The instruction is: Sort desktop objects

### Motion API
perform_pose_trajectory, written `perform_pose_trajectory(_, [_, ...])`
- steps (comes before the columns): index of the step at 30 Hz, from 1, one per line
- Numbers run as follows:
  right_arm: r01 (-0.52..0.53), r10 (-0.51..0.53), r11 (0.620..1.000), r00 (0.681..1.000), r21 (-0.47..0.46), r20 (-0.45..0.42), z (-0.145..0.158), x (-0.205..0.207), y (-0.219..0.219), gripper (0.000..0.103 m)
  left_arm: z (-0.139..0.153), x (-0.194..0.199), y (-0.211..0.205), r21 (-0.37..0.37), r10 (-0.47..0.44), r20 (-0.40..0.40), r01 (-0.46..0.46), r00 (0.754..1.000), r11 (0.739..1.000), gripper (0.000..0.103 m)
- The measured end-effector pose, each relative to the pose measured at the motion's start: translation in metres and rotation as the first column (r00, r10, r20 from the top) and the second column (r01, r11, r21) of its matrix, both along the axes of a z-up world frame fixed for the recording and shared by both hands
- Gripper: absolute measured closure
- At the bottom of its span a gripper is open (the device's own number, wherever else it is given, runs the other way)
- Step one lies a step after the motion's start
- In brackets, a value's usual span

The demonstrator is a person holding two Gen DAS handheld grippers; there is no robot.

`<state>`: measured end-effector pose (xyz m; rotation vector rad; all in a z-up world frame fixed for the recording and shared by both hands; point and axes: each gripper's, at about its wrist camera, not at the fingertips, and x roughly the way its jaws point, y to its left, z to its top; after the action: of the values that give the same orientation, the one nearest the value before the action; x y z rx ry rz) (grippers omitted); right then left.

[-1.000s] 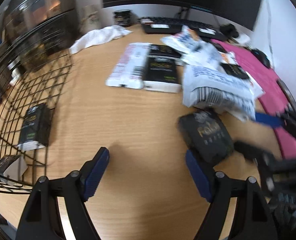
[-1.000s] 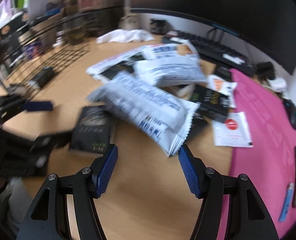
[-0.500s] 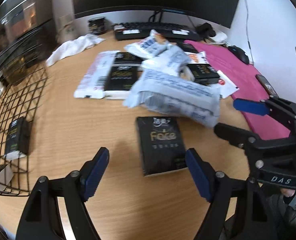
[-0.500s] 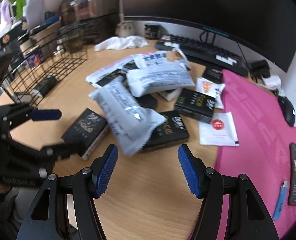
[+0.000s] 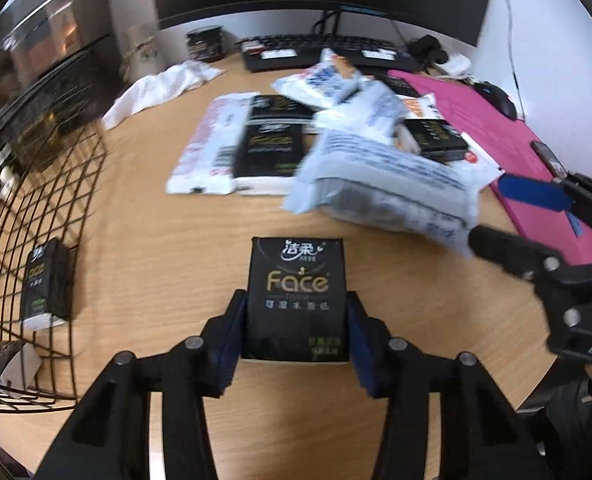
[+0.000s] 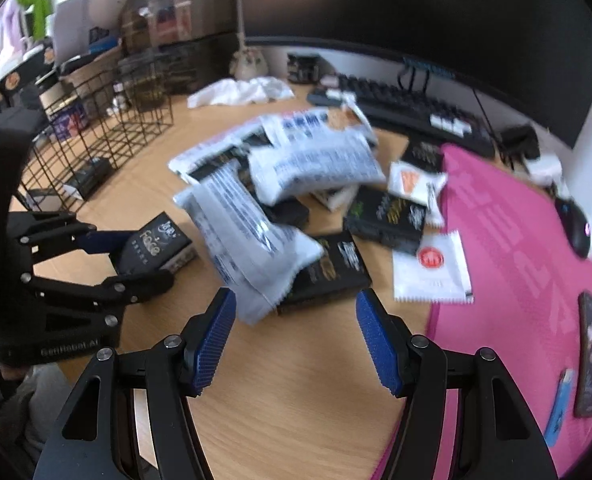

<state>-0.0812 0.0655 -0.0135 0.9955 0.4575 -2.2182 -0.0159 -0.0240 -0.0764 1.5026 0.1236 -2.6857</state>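
Left gripper: jaws closing, blue pads flanking both long sides of the small black "Face" tissue pack and seemingly touching it; a second earlier jaws stood far wider with nothing between them.

Black tissue pack: flat on the light wooden surface, at 6 o'clock of the cluttered pile, straight ahead of the left wrist camera; not lifted yet.

Change: half a second back the pack lay ahead of the spread pads; now framed squarely by them, so approach finished and grasp under way.

Right gripper: jaws roughly half spread, nothing held; tail of the grey-white crinkly plastic pouch just beyond the pads at 12 o'clock, not between them. Spread unchanged across the last second.

Black wire basket: at 9 o'clock of the left view, already holding a matching black pack upright against its mesh and a smaller boxed item at its near corner.

Meaning for the task: likely destination for the gripped pack is that basket, alongside its twin; lift and carry toward 9 o'clock next.

Remaining: several more black packs and white pouches heaped at 12 o'clock, pink mat at 3 o'clock; sorting well short of done.

Caveat: motion blur over the pile, so exact count of packs uncertain.
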Motion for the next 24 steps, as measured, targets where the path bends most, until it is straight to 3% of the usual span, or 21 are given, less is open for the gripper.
perform_pose_trajectory(6, [-0.092, 0.095, 0.995, 0.992, 0.043, -0.080, 0.003, 0.000, -0.037, 0.035, 0.000, 0.004, -0.020, 0.016, 0.048, 0.005, -0.048, 0.999, 0.999, 0.051])
perform_pose_trajectory(10, [-0.128, 0.145, 0.984, 0.980, 0.128, -0.135, -0.007, -0.002, -0.063, 0.034, 0.000, 0.006, -0.022, 0.009, 0.045, 0.005, -0.045, 0.999, 0.999, 0.050])
perform_pose_trajectory(13, [-0.130, 0.145, 0.981, 0.984, 0.145, -0.102, -0.019, -0.011, -0.071, 0.035, 0.000, 0.005, -0.022, 0.002, 0.046, 0.003, -0.046, 0.999, 0.999, 0.050])
perform_pose_trajectory(17, [-0.125, 0.127, 0.989, 0.992, 0.076, -0.025, -0.022, -0.017, -0.057, 0.060, 0.000, 0.006, -0.023, -0.003, 0.049, -0.001, -0.049, 0.999, 0.999, 0.050])
perform_pose_trajectory(24, [-0.067, 0.067, 0.998, 0.998, 0.019, -0.010, -0.012, -0.007, -0.028, 0.063, 0.004, 0.008, -0.022, 0.009, 0.053, -0.012, -0.053, 0.999, 0.999, 0.050])
